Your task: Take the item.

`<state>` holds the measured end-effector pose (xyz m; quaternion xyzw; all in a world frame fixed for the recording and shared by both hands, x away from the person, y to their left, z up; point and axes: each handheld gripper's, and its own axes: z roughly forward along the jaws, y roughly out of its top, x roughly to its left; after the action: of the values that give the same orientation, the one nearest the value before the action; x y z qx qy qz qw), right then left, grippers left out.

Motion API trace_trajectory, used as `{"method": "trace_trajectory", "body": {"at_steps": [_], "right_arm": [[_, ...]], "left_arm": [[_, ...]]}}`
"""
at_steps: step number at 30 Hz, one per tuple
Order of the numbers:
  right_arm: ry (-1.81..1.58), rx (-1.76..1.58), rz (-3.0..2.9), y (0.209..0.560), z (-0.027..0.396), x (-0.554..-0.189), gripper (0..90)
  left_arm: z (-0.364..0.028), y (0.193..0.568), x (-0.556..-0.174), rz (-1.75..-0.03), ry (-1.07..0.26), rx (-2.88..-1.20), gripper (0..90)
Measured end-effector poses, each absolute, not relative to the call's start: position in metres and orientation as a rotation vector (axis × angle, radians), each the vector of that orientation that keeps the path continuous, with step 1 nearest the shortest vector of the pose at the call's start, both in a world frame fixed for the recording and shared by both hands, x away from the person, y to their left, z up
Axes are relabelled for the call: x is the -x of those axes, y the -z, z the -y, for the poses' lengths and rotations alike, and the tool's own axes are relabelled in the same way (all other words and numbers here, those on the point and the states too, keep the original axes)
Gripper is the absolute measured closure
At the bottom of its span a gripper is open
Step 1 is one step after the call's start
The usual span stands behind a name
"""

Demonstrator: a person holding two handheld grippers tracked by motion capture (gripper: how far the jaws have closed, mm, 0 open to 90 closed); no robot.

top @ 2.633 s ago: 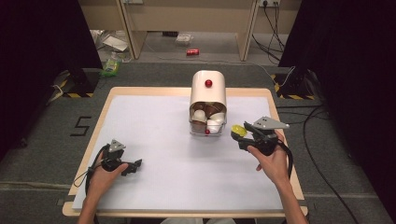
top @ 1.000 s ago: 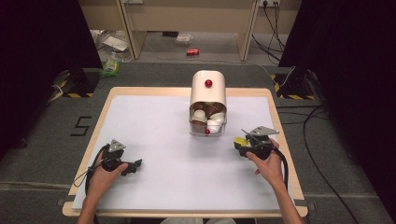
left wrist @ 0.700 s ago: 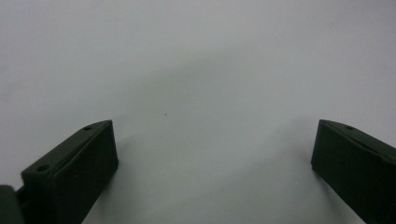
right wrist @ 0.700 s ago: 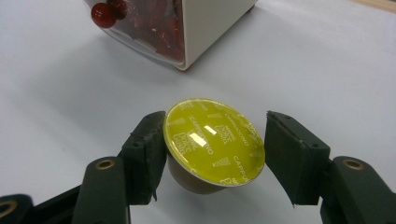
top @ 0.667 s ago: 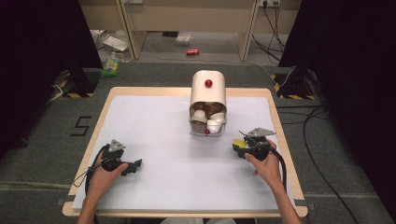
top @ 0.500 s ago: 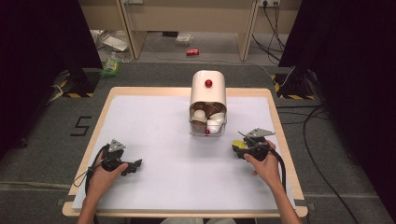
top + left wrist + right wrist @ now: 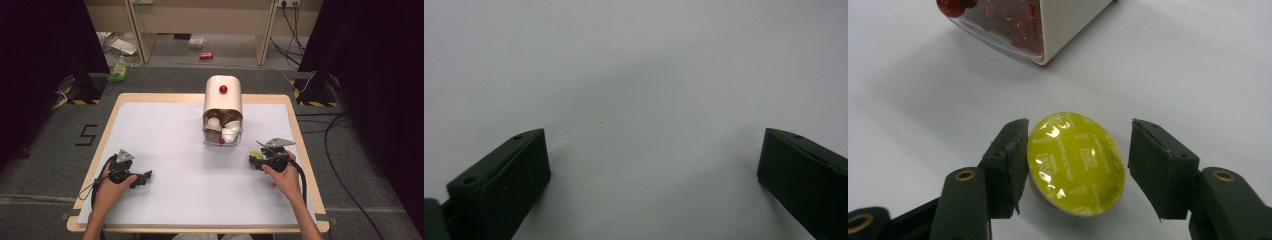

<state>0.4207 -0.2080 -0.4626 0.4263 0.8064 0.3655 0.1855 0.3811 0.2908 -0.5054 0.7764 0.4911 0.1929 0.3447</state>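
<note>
Right gripper view shows the right gripper (image 7: 1077, 137) closed to a narrow span on a yellow capsule (image 7: 1075, 162): one pad presses on the rim, the other stands at the opposite edge, and the capsule sits tilted between them with its foil lid facing up and its underside low on the white table sheet (image 7: 1198, 60). Ahead of these jaws and a little to one side stands the corner of a cream capsule holder (image 7: 1068, 25), near but apart from the capsule, its clear drawer showing a red knob (image 7: 950, 6). From the high view this gripper lies under the right hand (image 7: 286, 180), with the holder beyond its tips. Well apart on the other side, the left gripper (image 7: 651, 150) rests in the left hand (image 7: 112, 187), jaws spread wide with nothing between them, bare white sheet under and ahead of them
</note>
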Motion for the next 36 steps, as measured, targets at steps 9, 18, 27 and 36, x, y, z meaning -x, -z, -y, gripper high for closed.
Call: {"method": "trace_trajectory", "body": {"at_steps": [9, 18, 27, 36], "right_arm": [[-1.071, -1.217, -2.258, 0.457, 0.211, -0.419, 27.2], [-1.064, -1.199, -2.235, 0.454, 0.218, -0.408, 20.0], [-1.077, -1.208, -2.217, 0.457, 0.225, -0.395, 19.2], [-1.069, -1.216, -2.222, 0.461, 0.229, -0.383, 19.0]], "left_arm": [[-0.291, 0.505, -0.381, -1.274, -0.5, -2.017, 0.0], [-0.291, 0.505, -0.381, -1.274, -0.501, -2.017, 0.0], [-0.291, 0.505, -0.381, -1.274, -0.5, -2.017, 0.0], [-0.291, 0.505, -0.381, -1.275, -0.501, -2.015, 0.0]]}}
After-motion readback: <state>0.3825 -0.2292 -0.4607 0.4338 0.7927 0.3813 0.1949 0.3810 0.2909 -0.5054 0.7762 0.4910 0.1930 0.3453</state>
